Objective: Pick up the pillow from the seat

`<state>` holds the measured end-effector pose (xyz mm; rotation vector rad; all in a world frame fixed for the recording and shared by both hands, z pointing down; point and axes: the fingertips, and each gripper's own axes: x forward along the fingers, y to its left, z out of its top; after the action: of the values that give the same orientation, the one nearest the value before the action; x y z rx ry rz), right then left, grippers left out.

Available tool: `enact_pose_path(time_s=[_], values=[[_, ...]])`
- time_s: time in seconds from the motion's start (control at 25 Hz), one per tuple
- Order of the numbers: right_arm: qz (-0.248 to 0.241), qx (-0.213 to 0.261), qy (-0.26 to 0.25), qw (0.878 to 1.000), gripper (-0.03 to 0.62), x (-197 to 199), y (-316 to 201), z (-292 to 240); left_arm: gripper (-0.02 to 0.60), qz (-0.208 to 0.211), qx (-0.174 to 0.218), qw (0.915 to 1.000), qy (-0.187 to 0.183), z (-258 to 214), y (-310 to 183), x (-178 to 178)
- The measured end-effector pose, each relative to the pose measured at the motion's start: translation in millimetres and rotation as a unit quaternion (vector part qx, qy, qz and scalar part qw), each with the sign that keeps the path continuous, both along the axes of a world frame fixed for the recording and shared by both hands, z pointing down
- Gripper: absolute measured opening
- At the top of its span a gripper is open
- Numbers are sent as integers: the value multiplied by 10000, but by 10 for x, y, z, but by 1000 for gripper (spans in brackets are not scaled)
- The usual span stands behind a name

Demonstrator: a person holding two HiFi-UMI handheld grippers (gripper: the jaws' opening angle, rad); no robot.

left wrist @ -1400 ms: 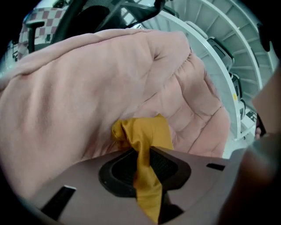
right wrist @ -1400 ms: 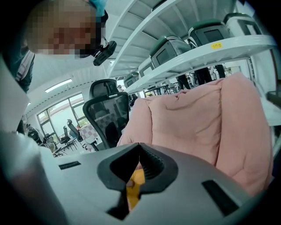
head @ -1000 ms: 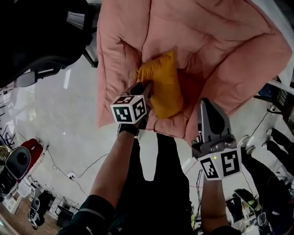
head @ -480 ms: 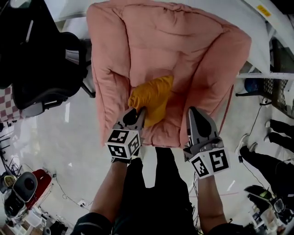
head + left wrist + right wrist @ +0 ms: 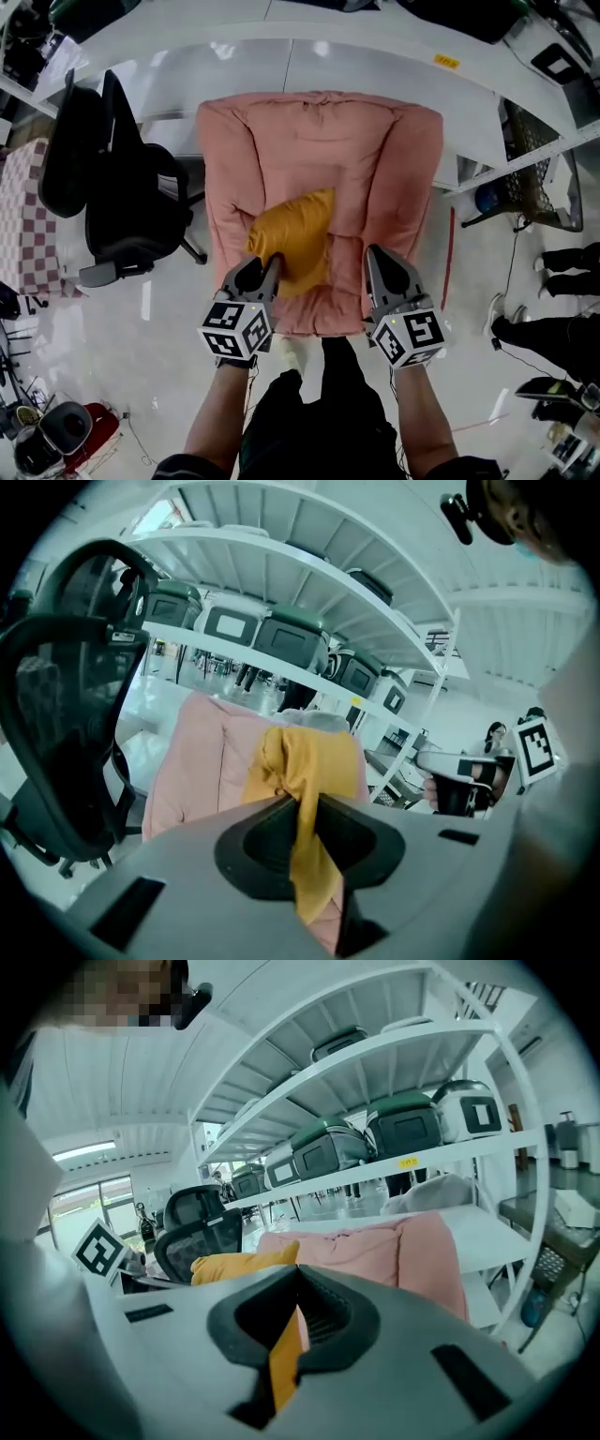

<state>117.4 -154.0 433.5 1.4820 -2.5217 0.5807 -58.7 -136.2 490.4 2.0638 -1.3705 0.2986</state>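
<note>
Pale glossy floor [image 5: 159, 309]. Pink armchair [image 5: 319, 150], black office chair [image 5: 131, 206] beside it, white shelving [image 5: 375, 1054] behind. Left tool [image 5: 267, 267] clamped on the yellow pillow [image 5: 292, 239], which hangs above the seat. Right tool [image 5: 375, 256]: jaws together, empty. Since a second ago both tools have risen, pillow with them.

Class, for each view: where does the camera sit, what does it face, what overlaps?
Head view: on the head, steeply down at pink chair; forearms, left gripper, right gripper show.
Left gripper view: rides it, along jaws clamping yellow pillow.
Right gripper view: rides it, toward shelves; shut jaws show.
Shared: all see pillow, chair.
</note>
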Motion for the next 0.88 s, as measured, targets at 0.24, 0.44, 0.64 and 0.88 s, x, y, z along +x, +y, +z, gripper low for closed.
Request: enact_pose_path(time_s=[0.24,0.44,0.64,0.88], values=[[147,223,-43,9996,3,-3,24,-474,72,-33,324,9995,52,-666,1,-124],[179,418,-78,9989,3,-4,63,-835,72,-70,624,9980,5,-1184,31,-242],[271,687,-62,9973,3,47,113,-1212,72,-59,992,9950,-35,-1720,32,-348],[327,1065,-15,9938,3,39,186,-1642,72,-46,1366,9906,7,-2181,95,-425]])
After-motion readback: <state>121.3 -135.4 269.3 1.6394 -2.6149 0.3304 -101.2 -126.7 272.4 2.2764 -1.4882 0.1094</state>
